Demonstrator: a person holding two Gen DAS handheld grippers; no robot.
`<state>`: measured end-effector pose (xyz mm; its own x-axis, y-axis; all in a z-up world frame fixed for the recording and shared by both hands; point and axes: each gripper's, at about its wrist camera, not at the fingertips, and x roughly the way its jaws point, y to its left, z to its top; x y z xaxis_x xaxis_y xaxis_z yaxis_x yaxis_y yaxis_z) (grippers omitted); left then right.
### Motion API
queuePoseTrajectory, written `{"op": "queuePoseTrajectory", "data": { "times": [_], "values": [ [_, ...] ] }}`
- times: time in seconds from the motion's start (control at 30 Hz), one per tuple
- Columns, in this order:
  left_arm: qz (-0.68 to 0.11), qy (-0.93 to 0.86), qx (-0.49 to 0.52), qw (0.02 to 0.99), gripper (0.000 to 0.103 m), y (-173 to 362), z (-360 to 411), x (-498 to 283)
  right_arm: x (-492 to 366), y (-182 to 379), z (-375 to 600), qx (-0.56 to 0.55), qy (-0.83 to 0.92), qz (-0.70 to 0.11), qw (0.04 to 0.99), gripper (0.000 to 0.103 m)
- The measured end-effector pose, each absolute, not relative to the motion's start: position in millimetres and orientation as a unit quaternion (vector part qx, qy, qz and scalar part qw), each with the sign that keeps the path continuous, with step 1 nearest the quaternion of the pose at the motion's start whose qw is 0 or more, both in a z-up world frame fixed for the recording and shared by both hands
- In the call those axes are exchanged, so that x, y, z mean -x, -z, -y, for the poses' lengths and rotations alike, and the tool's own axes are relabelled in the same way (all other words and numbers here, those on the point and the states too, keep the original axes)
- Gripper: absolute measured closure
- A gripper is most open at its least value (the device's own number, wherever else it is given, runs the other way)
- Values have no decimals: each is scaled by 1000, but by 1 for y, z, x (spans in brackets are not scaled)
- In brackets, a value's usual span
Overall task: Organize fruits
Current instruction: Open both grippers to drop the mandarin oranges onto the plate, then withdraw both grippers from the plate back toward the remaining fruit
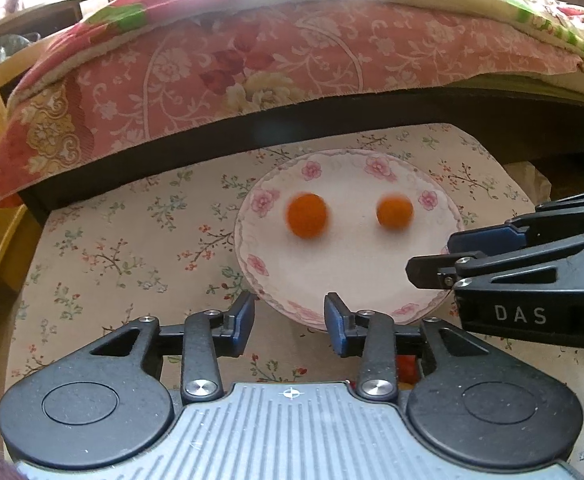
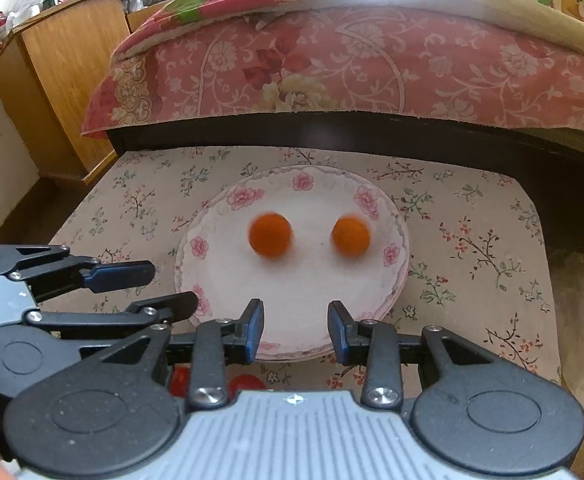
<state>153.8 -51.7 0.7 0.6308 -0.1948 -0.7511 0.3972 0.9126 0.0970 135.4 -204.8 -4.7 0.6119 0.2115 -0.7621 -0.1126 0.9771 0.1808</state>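
Two orange fruits [image 1: 307, 216] [image 1: 394, 211] sit apart on the flowered plate [image 1: 347, 276] on the cloth-covered counter [image 1: 132, 240]. The left hand-held gripper [image 1: 290, 322] and right hand-held gripper [image 2: 295, 330] hang at the plate's near rim, both released and empty. Red fruits [image 2: 244, 385] (half hidden) lie beneath them. A bed [image 2: 331, 72] stands behind, a wooden cabinet [image 2: 60, 80] beside it.

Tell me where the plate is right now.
The plate sits mid-table on the floral cloth, just below the bed edge in both wrist views. It holds two oranges side by side, apart, beyond both grippers' tips.
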Motion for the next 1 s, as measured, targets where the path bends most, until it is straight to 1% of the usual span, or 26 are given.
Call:
{"op": "queuePoseTrajectory", "data": {
  "times": [0.47, 0.7, 1.0],
  "values": [
    [-386, 166, -132, 898, 54, -7, 53, -146, -126, 2, 201, -43, -83, -424, 901, 66],
    [-378, 168, -135, 900, 50, -12, 52, -137, -116, -5, 198, -39, -80, -419, 904, 66],
    [-368, 170, -136, 904, 50, -23, 47, -118, -94, -16, 197, -38, -71, -415, 906, 66]
  ]
}}
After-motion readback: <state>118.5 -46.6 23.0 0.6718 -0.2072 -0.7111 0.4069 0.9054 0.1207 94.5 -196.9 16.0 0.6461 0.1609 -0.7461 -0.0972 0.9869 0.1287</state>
